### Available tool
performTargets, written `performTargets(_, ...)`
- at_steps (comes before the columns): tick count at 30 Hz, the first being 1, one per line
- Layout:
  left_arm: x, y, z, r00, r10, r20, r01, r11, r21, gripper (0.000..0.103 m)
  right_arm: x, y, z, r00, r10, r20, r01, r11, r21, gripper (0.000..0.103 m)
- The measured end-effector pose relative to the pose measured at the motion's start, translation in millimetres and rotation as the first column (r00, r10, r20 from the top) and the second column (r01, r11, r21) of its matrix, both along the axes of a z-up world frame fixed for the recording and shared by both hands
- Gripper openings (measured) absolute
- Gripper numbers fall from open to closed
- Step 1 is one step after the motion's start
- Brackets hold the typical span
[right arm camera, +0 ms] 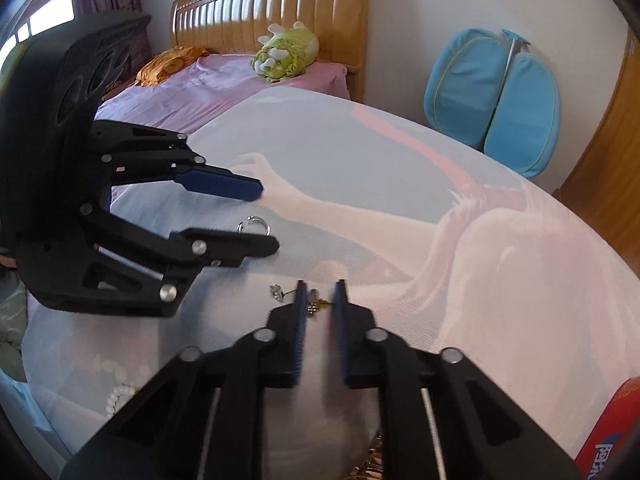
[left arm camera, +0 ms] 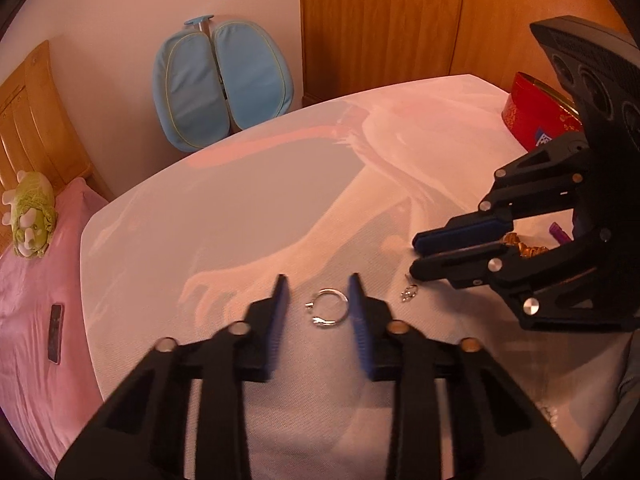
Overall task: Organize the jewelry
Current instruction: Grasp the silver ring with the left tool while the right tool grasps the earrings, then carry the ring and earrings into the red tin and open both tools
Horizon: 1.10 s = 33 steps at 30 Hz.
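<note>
The silver ring (left arm camera: 328,308), an open hoop, lies flat on the near part of the desk (left arm camera: 240,200) with its gap turned left. It sits between the two fingers of the left tool (left arm camera: 317,286). It is close against the right-hand finger, perhaps touching it, and clearly apart from the left-hand one. That tool stands fairly narrow but has not pinched the hoop, and it points steeply down at it.

Just right of the ring lies a small stud earring (left arm camera: 409,292). The right tool (right arm camera: 320,292) hangs over that spot with its jaws drawn almost together. A tiny gold-and-silver piece (right arm camera: 316,306) shows between its tips; whether it is pinched I cannot tell.

The left hand is plainly the nearer one to the ring, which is already inside its span. I judge the coming move needs only a squeeze across the hoop, low enough to catch the thin wire.

Farther right are a gold chain (left arm camera: 524,246) and a red tin (left arm camera: 532,116).
</note>
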State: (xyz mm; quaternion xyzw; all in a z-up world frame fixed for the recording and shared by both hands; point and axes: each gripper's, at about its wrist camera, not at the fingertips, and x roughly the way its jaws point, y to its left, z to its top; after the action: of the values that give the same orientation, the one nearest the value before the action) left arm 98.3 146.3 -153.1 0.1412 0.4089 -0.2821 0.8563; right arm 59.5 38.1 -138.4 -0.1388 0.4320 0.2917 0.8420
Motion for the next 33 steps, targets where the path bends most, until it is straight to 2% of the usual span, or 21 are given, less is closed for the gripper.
performTargets(9, -1.9, 0.5, 1.0, 1.0, 0.02, 0.012, -0.02, 1.0, 0.009, 0.021, -1.0, -6.4, 3.8, 1.0, -0.003, 0.0, 0.003, 1.0, 0.028, 0.01)
performTargets(18, -8.9, 1.5, 21.7, 0.998, 0.051, 0.04, -0.05, 0.999, -0.022, 0.021, -6.3, -19.7, 23.5, 0.999, -0.037, 0.033, 0.034, 0.997, 0.071, 0.01)
performTargets(26, -19.0, -23.0, 57.9, 0.995, 0.038, 0.095, -0.032, 0.998, -0.056, 0.021, -26.0, -55.0, 60.5, 0.989, -0.099, 0.106, 0.086, 0.988, 0.125, 0.01)
performTargets(33, -32.5, -68.7, 91.3, 0.986, -0.024, 0.164, 0.036, 0.997, -0.072, 0.021, -52.9, -111.2, 102.1, 0.96, -0.199, 0.198, 0.172, 0.974, 0.146, 0.01)
